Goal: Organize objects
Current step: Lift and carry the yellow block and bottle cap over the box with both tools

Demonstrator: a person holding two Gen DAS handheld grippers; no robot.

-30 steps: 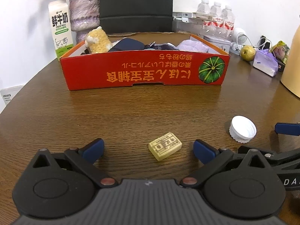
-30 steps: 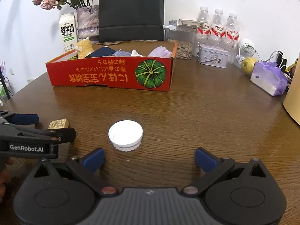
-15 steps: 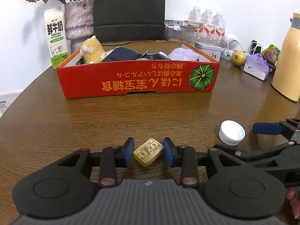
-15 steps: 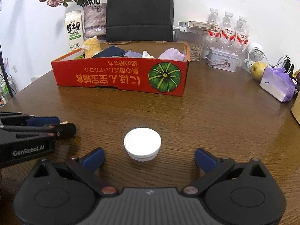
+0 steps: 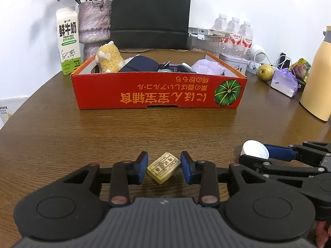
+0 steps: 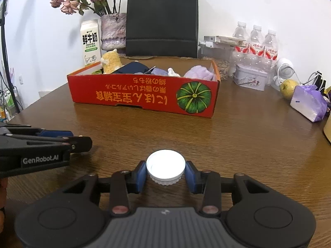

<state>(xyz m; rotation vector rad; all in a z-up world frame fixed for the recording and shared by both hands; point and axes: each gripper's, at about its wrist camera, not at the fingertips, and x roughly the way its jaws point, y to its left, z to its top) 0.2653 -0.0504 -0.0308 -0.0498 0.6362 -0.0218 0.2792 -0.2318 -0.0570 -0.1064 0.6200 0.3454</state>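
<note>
Left wrist view: left gripper (image 5: 164, 167) clenched on small yellow block (image 5: 163, 167), low over the table (image 5: 82, 134), not yet in the red box (image 5: 159, 92). Right wrist view: right gripper (image 6: 165, 172), just closing, hugging white cap (image 6: 165, 166) on the table; both left to drop in the box.

A: Left wrist view? Low over the table (image 5: 82, 136), facing the far red box (image 5: 159, 91).
B: Right wrist view the same, further right; both share the box and milk carton (image 6: 90, 41).
</note>
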